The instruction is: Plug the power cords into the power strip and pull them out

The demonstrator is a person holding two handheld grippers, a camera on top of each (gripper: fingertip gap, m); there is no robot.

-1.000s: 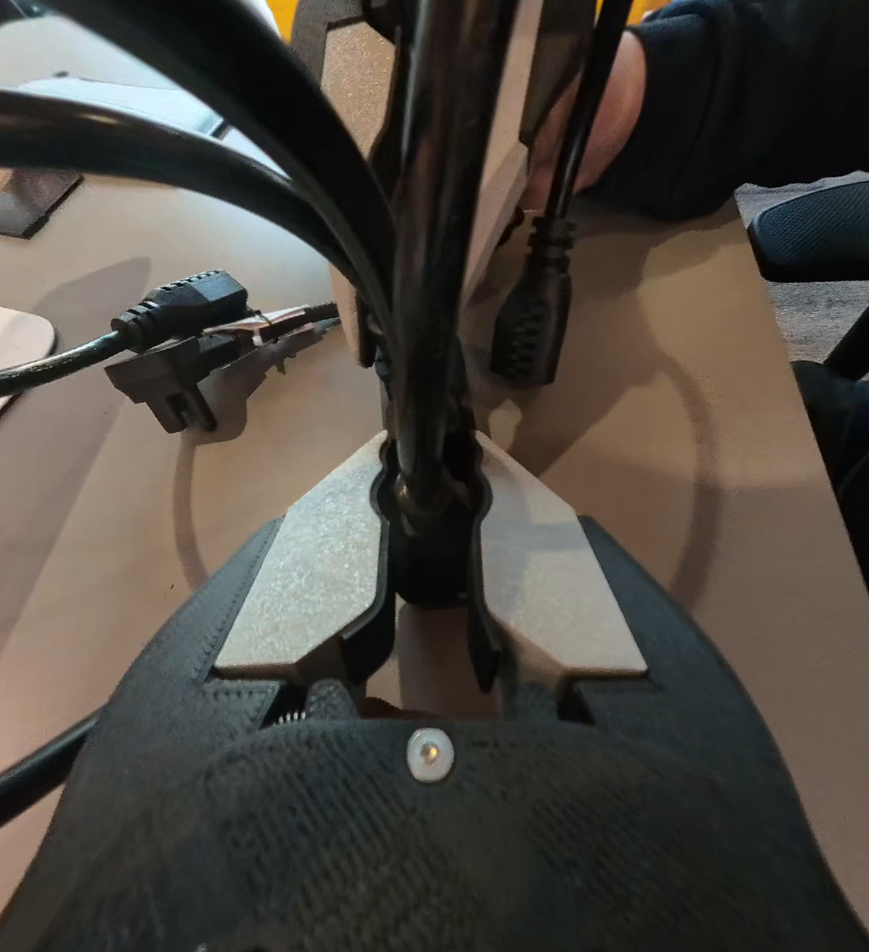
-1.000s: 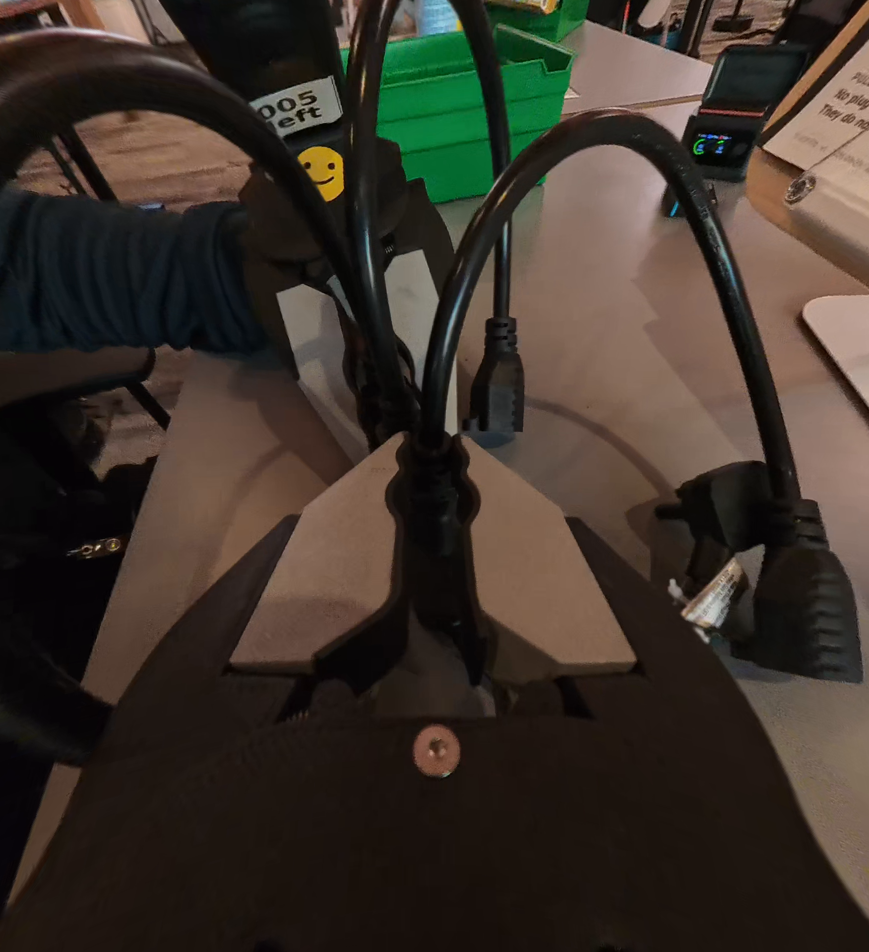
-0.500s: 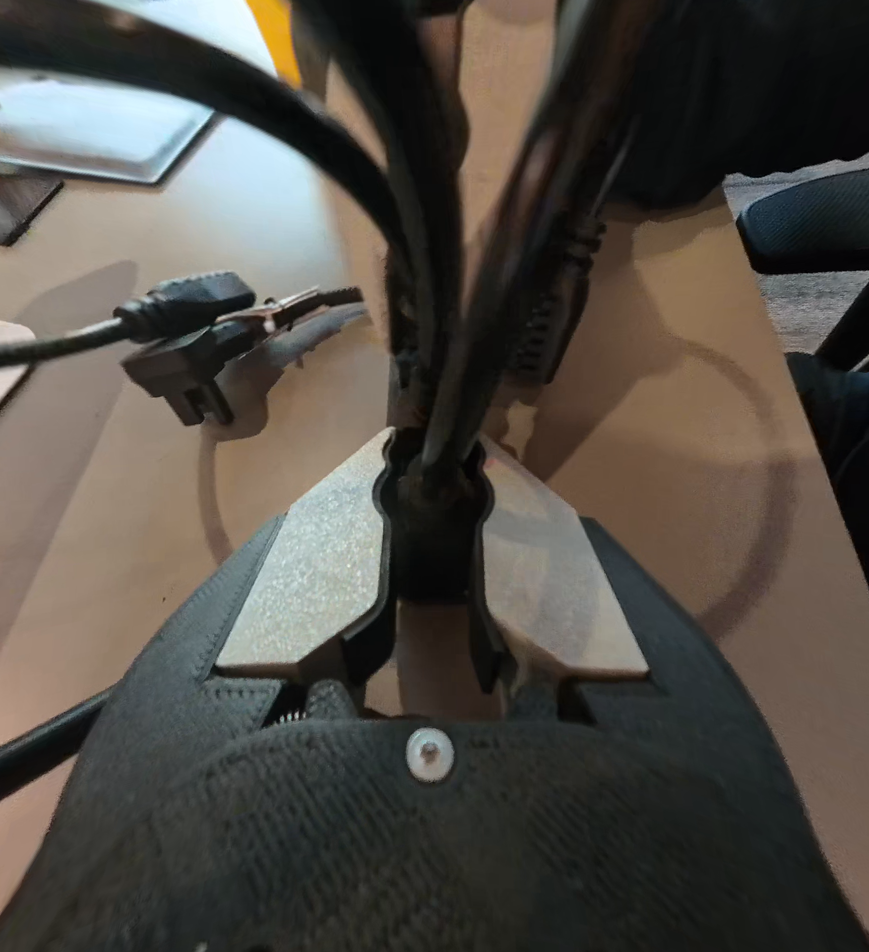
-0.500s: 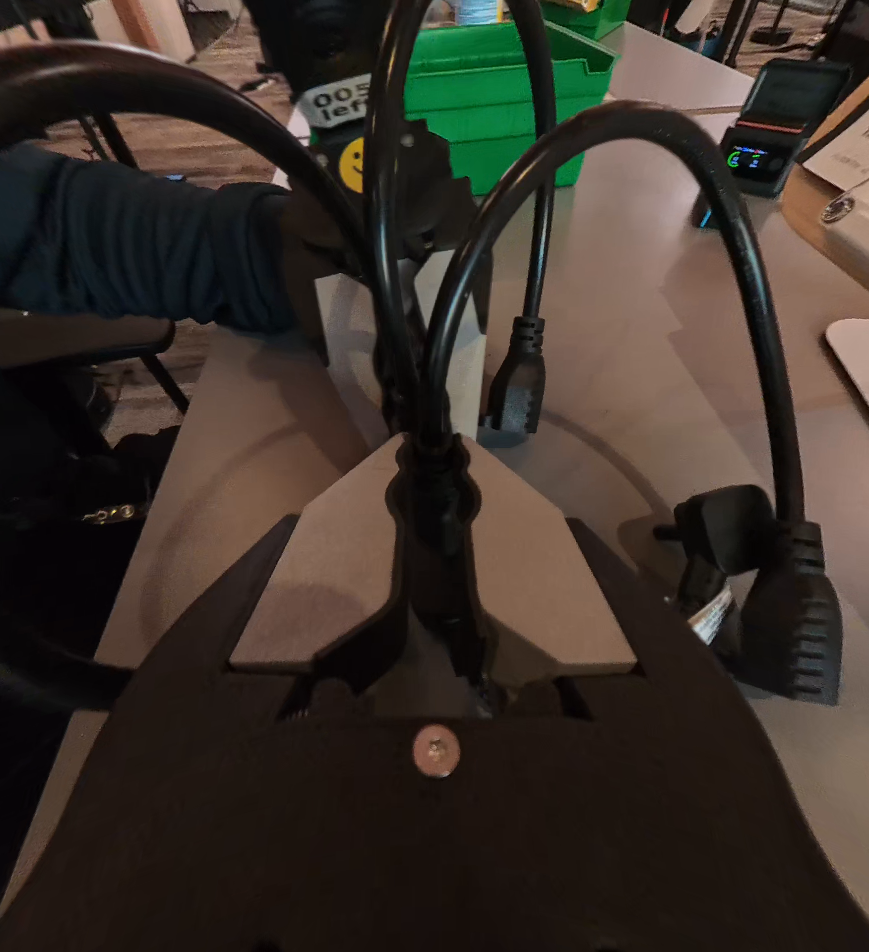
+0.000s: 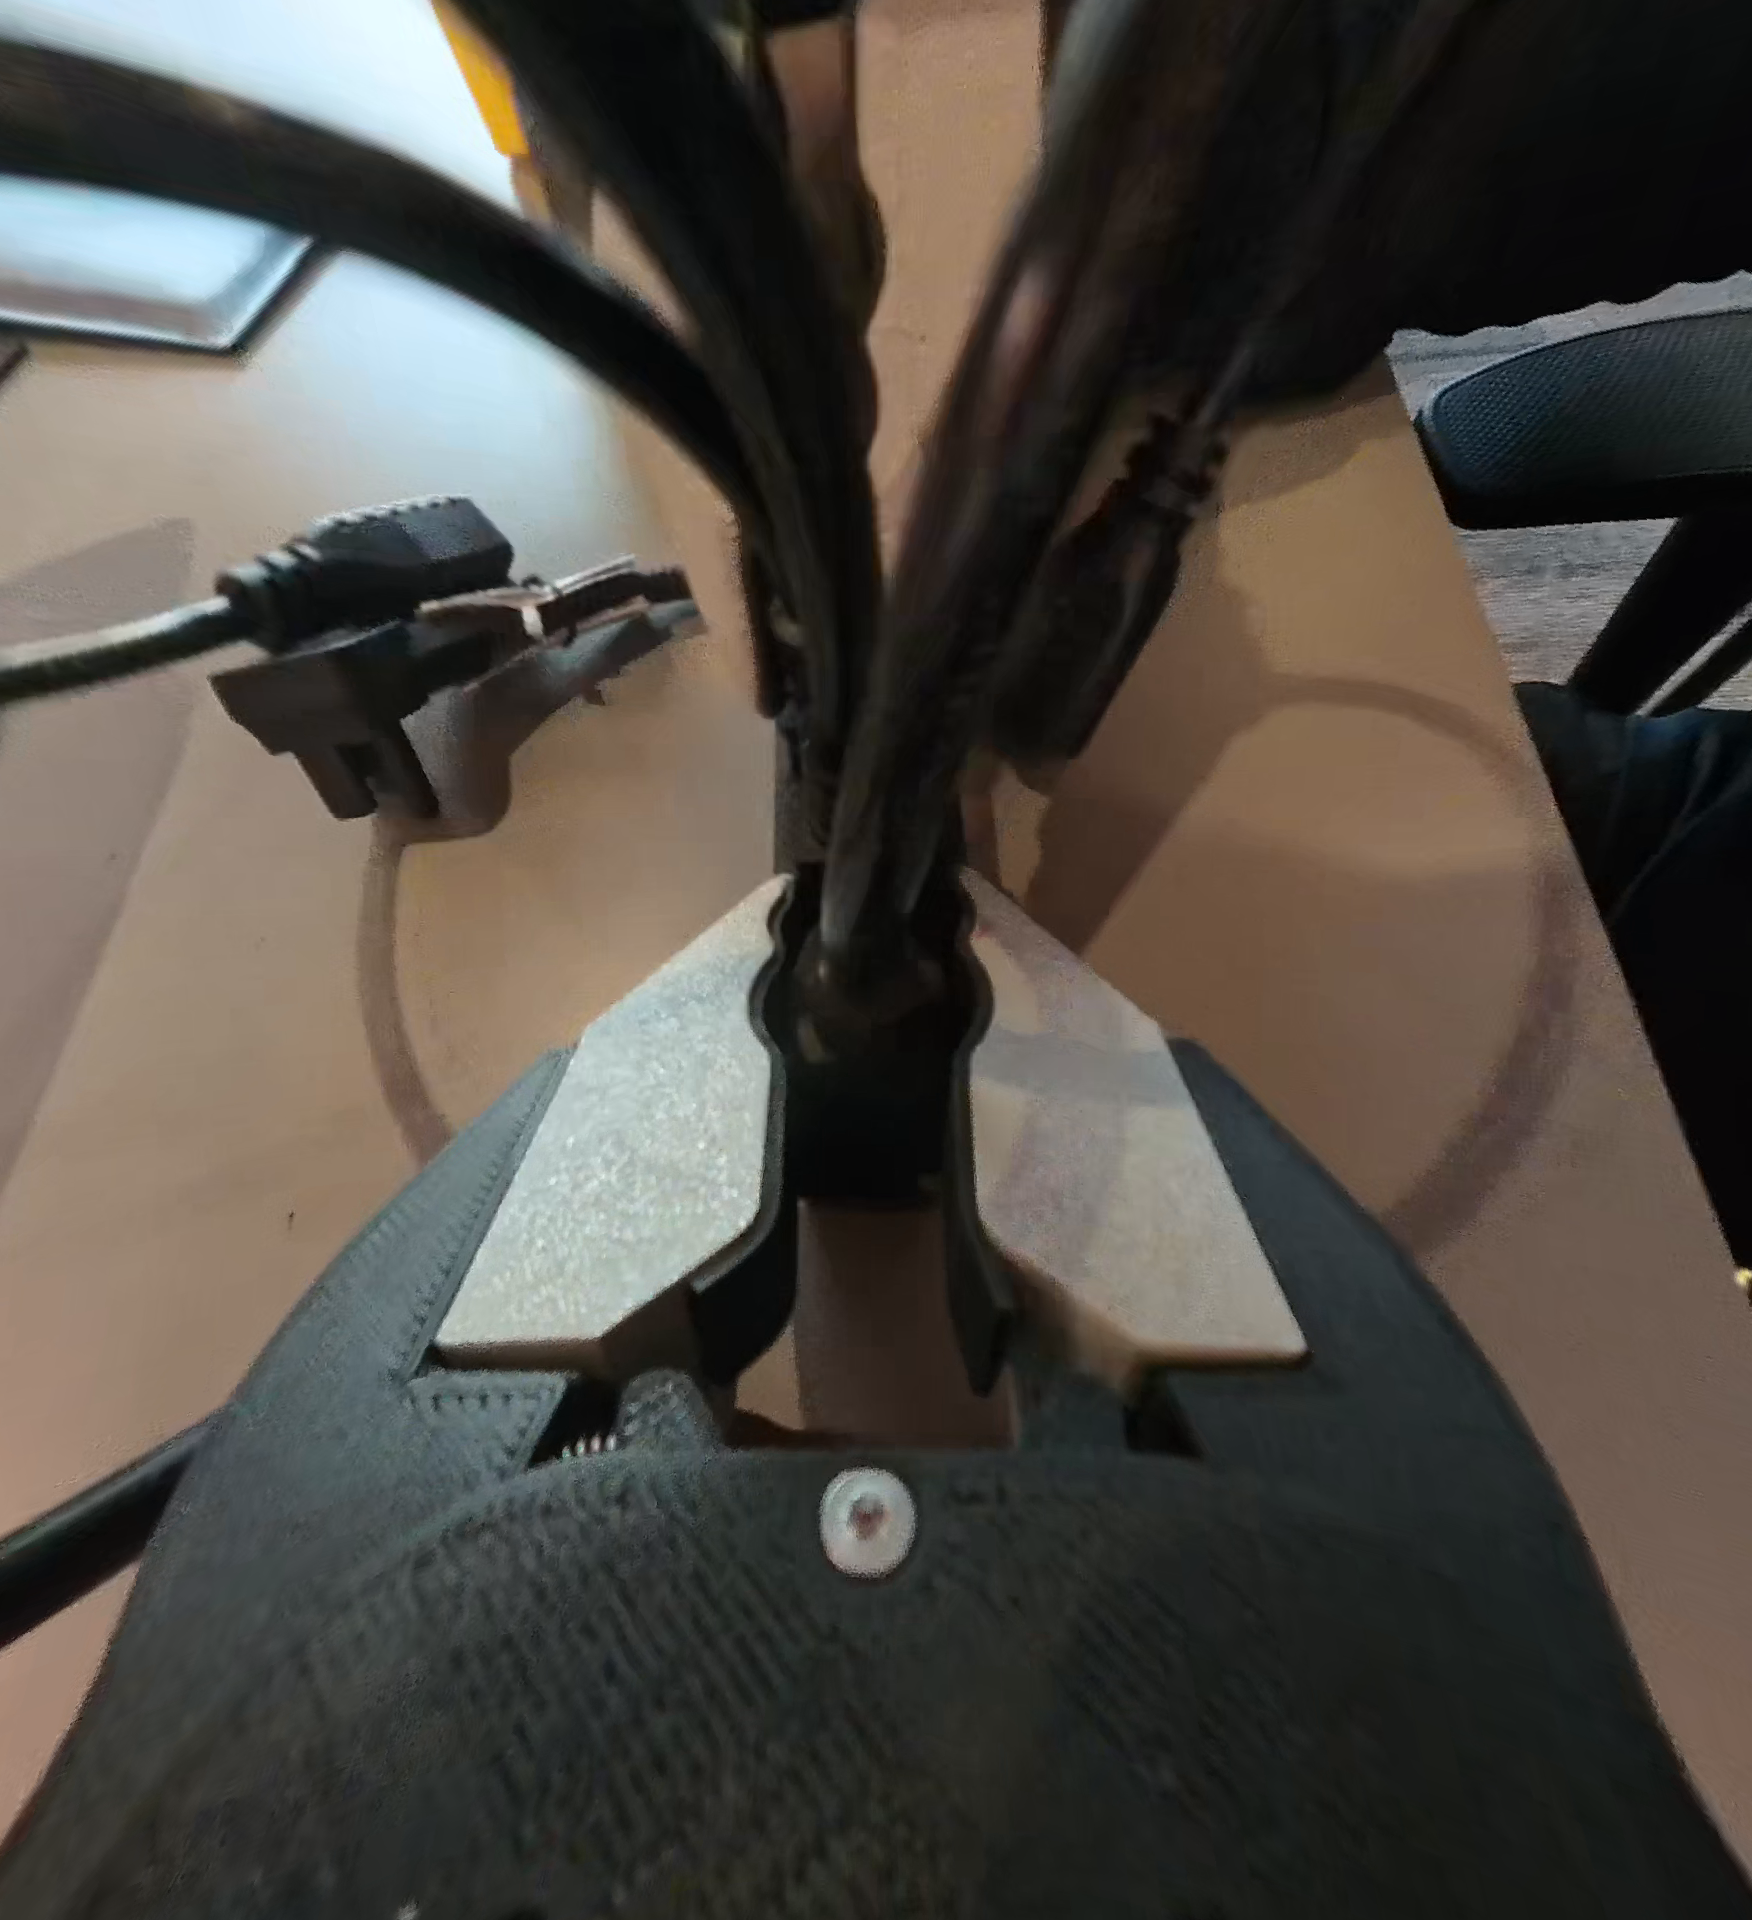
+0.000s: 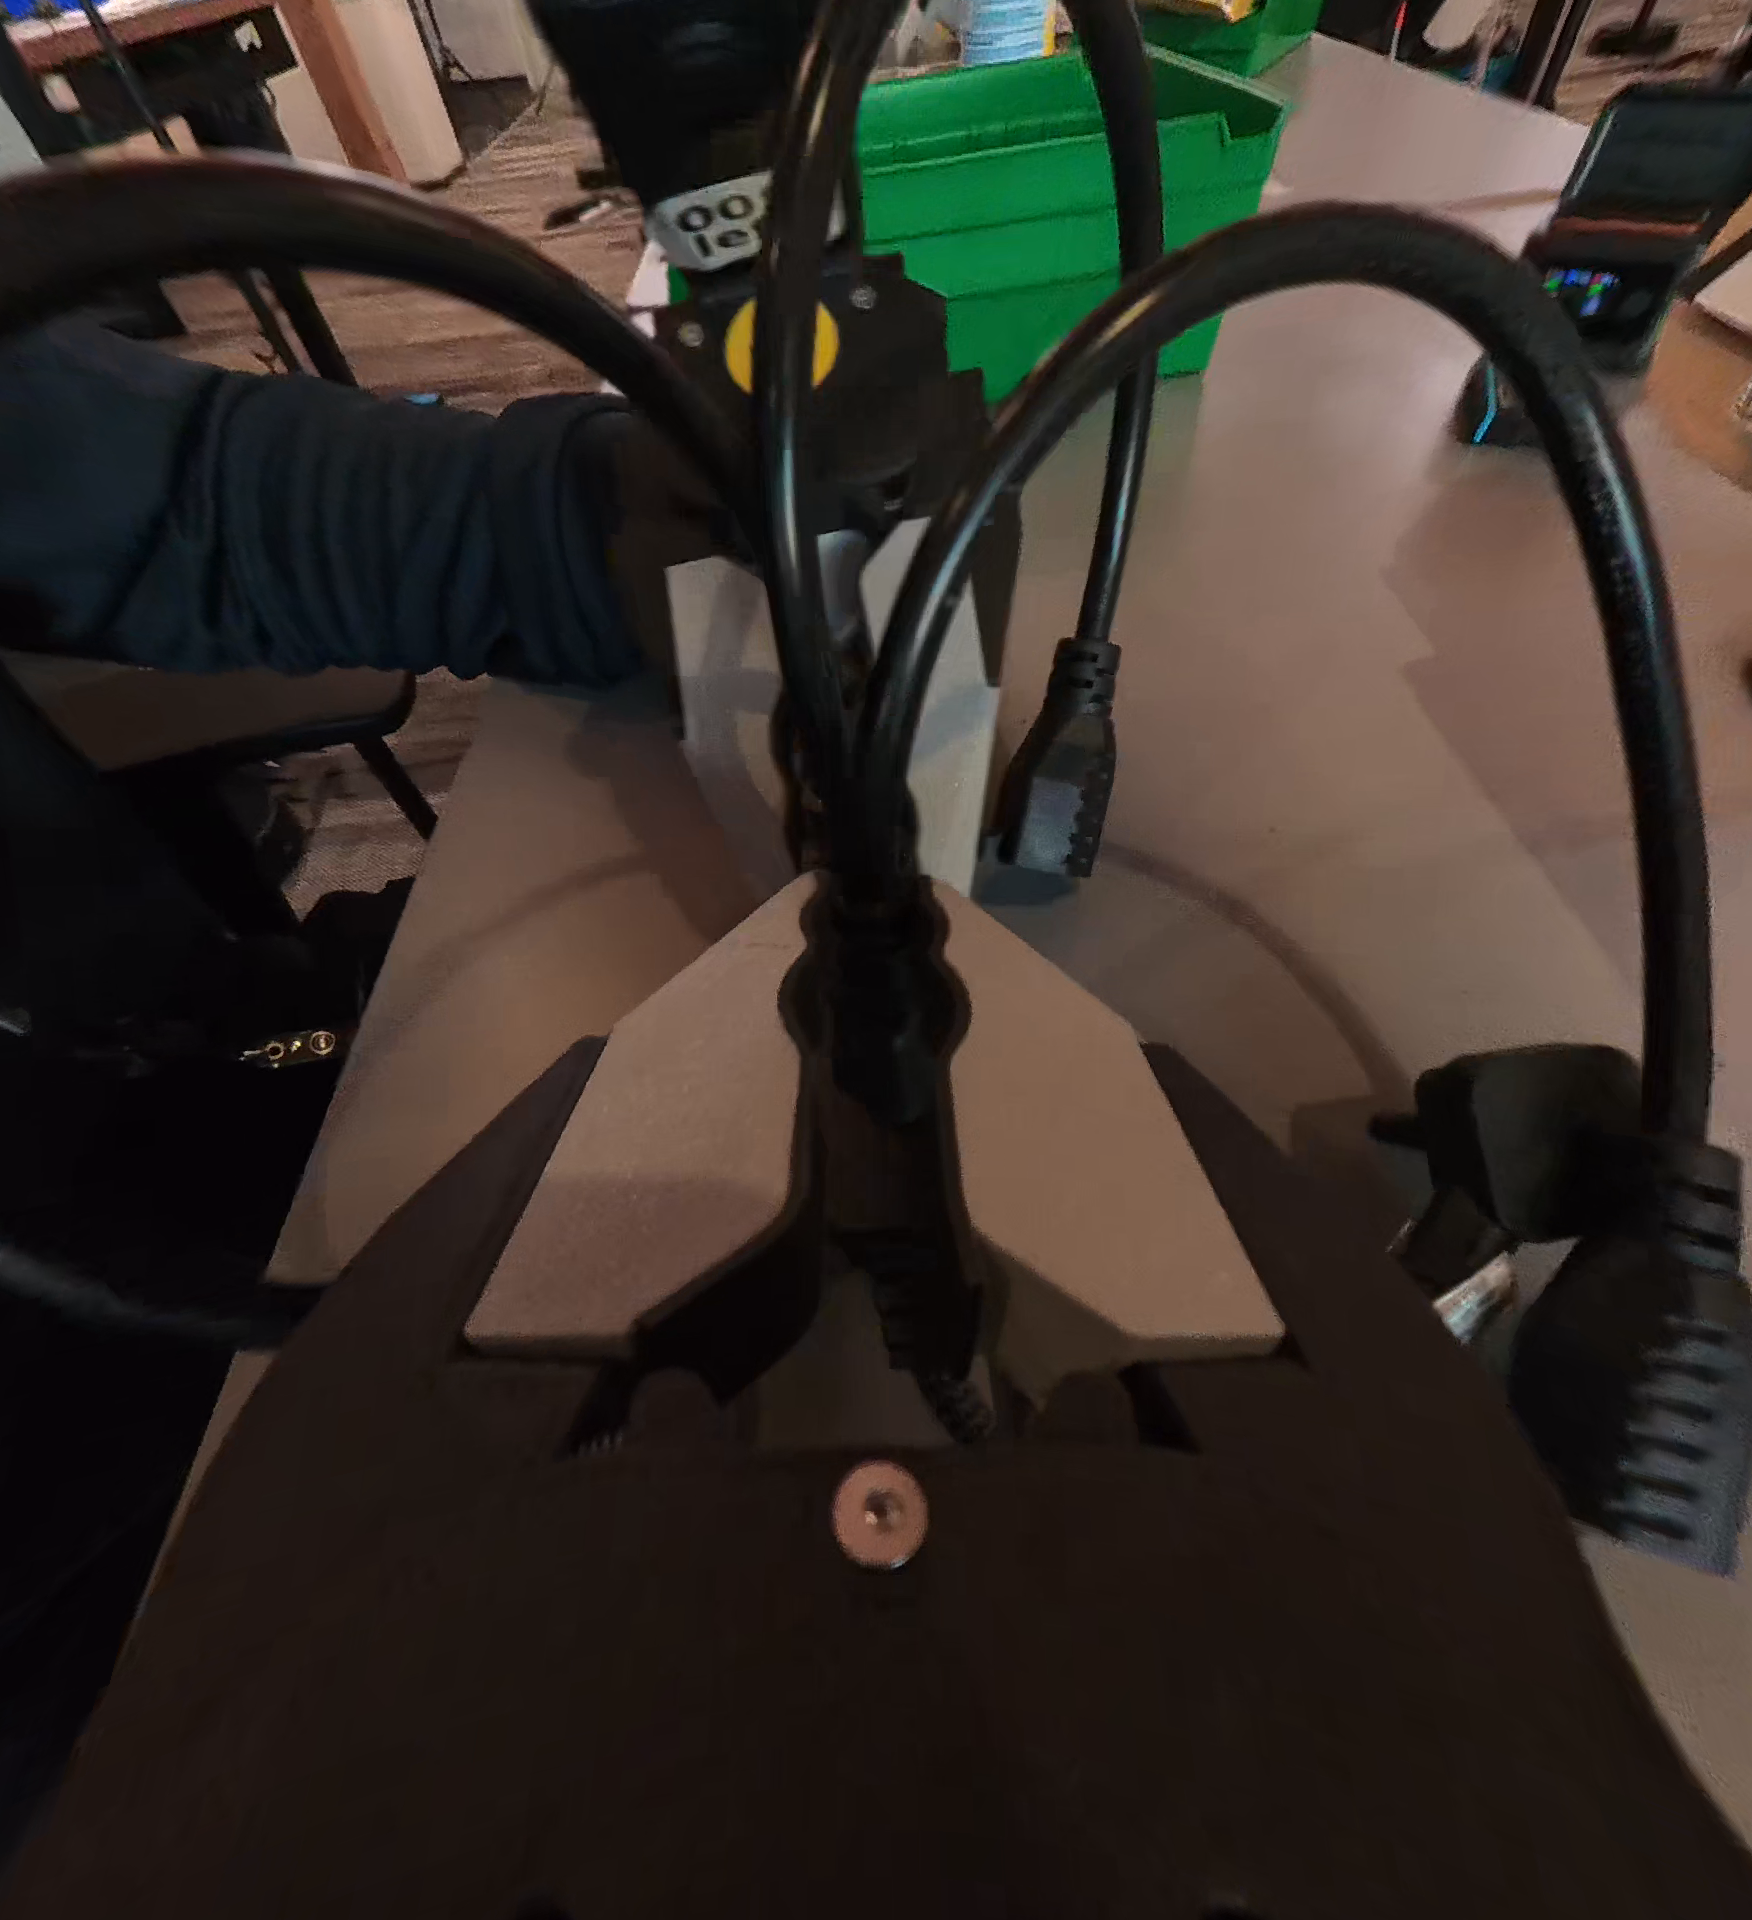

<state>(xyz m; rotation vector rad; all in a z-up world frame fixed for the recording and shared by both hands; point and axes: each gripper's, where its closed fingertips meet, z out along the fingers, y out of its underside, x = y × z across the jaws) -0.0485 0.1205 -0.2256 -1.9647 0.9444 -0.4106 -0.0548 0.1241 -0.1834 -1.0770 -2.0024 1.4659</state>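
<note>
Above the table (image 6: 1319, 665), both grippers, left (image 5: 872, 914) and right (image 6: 867, 914), were clamped on black cord plugs (image 6: 877, 997); spare plug (image 6: 1641, 1382) lay beside.

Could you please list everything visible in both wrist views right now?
Power cords: several, black, arching over the table; exact count unclear.
Loose plug: one, black, lying on the table beside a cord's connector end.
Hanging connector: one, black, dangling.
Bin: one, green, far end.
Small device: one, dark, lit screen.
Chair: one, dark, table edge.
Left gripper: shut on cords.
Right gripper: shut on cords.
Sleeve: dark.
</note>
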